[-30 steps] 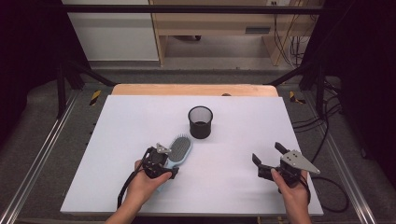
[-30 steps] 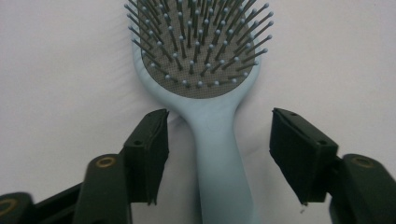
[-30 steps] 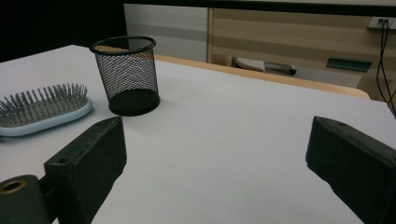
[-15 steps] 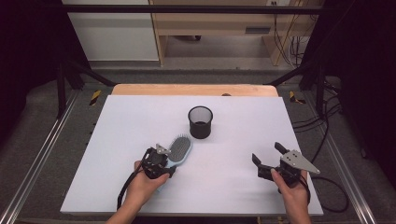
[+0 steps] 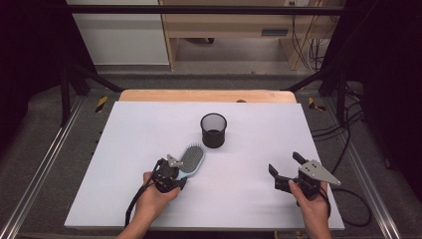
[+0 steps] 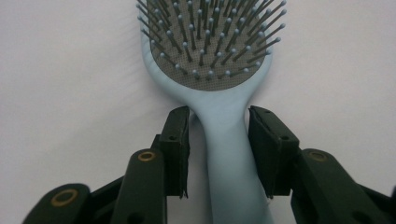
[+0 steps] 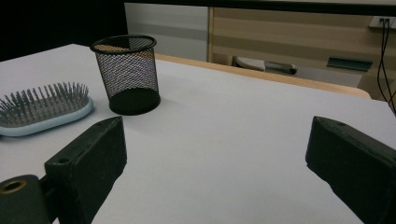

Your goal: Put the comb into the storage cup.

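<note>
A light blue hairbrush (image 5: 191,160) lies bristles up on the white table, its head (image 6: 210,46) pointing toward a black mesh cup (image 5: 213,130). My left gripper (image 5: 180,170) straddles the brush handle; in the left gripper view the jaws (image 6: 219,135) have just been closing, the handle is between them, and a thin gap still shows beside the left pad. My right gripper (image 5: 283,163) rests at the front right, open and holding nothing. In the right gripper view (image 7: 217,140) the cup (image 7: 126,74) and the brush (image 7: 44,112) lie off to the left.
The white board (image 5: 149,129) ends at a wooden strip (image 5: 206,95) at the back. Metal rails run along both sides, and cables (image 5: 348,149) trail off the right edge. A person's hands come in from the bottom.
Both hands have stayed in place. The left jaws look slightly tighter around the brush handle than before; brush and cup have not moved.
</note>
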### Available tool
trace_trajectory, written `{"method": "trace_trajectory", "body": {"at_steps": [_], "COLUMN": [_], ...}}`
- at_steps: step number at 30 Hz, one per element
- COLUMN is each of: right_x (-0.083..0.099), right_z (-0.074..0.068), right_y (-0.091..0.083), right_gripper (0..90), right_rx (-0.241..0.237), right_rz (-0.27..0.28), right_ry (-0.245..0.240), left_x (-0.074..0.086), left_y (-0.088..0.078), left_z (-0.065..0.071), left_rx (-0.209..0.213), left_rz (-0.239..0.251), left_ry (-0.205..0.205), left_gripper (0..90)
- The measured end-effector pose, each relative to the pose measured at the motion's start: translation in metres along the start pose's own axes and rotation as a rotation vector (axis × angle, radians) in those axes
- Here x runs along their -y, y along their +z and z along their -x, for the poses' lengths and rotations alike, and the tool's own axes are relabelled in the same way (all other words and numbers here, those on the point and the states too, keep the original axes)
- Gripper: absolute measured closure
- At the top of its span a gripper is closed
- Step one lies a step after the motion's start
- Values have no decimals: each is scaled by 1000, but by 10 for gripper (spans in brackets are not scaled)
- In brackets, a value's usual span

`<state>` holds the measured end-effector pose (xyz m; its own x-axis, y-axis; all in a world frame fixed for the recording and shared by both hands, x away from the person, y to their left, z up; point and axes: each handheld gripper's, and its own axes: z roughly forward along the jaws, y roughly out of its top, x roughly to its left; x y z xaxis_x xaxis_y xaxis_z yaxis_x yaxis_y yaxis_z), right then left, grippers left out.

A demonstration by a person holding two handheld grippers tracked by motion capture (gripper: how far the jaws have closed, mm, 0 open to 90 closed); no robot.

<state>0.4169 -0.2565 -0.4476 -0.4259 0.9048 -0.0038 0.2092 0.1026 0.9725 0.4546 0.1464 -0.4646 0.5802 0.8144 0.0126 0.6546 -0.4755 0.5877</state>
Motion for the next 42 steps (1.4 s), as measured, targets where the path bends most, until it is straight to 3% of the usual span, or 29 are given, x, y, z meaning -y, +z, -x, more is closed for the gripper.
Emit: {"method": "trace_trajectory", "body": {"at_steps": [4,16,29,33,42], "right_x": [0,0,0,-1,0], "right_z": [0,0,0,-1,-8], "right_y": [0,0,0,-1,2], "right_gripper": [56,57,57,57,57], "right_rx": [-1,1,0,0,-10], "right_rz": [-2,-1,-1,-1,-17], "right_ry": [0,-1,-2,-4,-30], "left_x": [3,6,7,8,6], "left_y": [0,-2,-20,-31,-53], "left_z": [-2,0,-7,-10,-20], "left_rx": [-2,-15,-9,-1,34], "left_rz": [23,55,115,160,315], "left_ry": [-11,31,34,35,14], "left_gripper": [685,694,695,696,696]}}
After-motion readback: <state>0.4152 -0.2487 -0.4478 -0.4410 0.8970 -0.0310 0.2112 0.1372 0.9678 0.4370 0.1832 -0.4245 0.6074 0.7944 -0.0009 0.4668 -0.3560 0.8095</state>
